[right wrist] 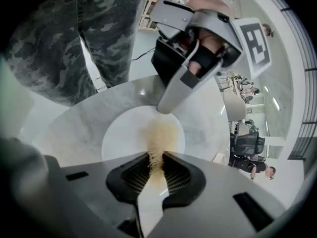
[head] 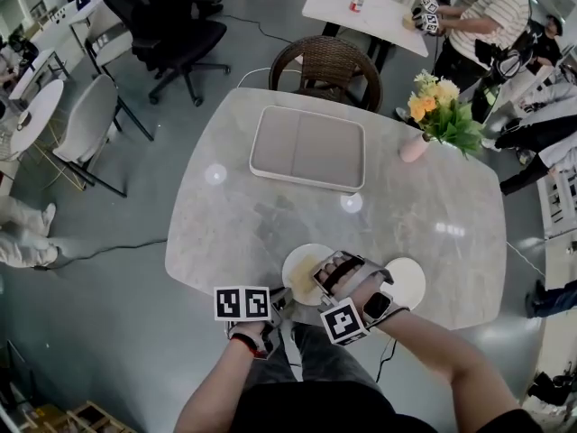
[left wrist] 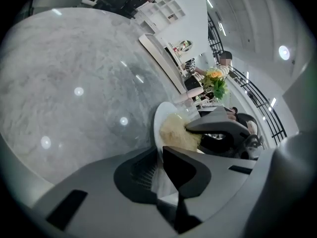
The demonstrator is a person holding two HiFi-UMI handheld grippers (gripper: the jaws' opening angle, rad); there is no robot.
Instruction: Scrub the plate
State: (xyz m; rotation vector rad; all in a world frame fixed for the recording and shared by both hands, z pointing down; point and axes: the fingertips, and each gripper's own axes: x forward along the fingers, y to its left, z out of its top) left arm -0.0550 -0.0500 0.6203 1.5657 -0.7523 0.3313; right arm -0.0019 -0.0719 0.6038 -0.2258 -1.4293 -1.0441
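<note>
So the plate (head: 295, 262) is a plain white round one, down at the near edge of the marble table (head: 243, 224), right in front of the person. Its face looks clean and glossy apart from a tan, stringy scrubber (right wrist: 159, 133) lying across the middle. The left claw (left wrist: 161, 167) is clamped on the plate's near-left rim; in the left gripper view the thin white edge runs straight in between the closed jaws. The right claw (right wrist: 156, 165) is pinched shut on the scrubber, fibres poking out from between the jaws, and it presses the pad onto the plate. Just right of the plate there's a second white disc (head: 412, 282). Further back sit a pale tray (head: 308, 148) and, far right, a vase of flowers (head: 437, 115).
</note>
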